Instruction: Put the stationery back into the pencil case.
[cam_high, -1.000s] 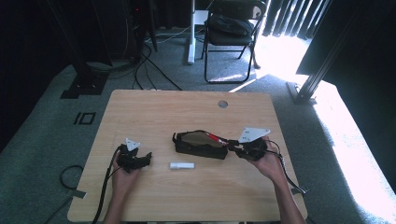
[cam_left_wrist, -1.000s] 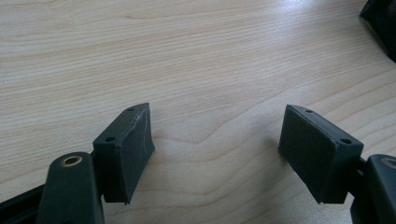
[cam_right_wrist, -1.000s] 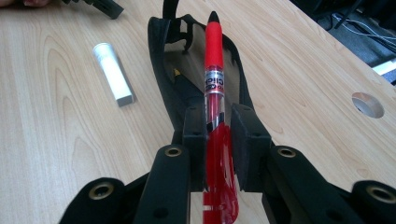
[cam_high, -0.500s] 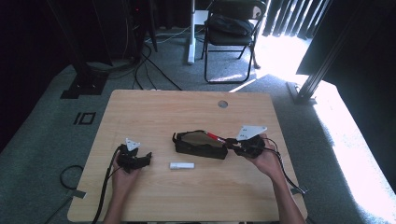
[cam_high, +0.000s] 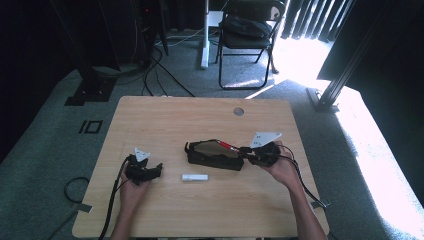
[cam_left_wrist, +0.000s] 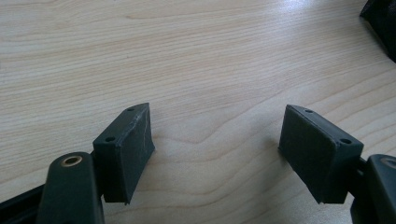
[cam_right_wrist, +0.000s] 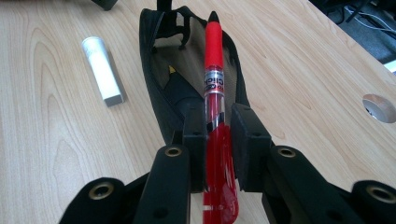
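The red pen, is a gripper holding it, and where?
Yes. The right gripper clamps the red pen on its clear barrel, tip over the black pencil case. The left gripper holds nothing.

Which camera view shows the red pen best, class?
The right gripper view: the red pen stands large, clamped between the right gripper jaws above the open black pouch. The high view shows it as a thin streak.

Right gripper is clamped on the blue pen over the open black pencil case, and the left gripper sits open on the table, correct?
Not quite: the pen is red, not blue, as the right gripper view shows. The rest holds: the right gripper is clamped on it over the open black pencil case, and the left gripper sits open above the bare table.
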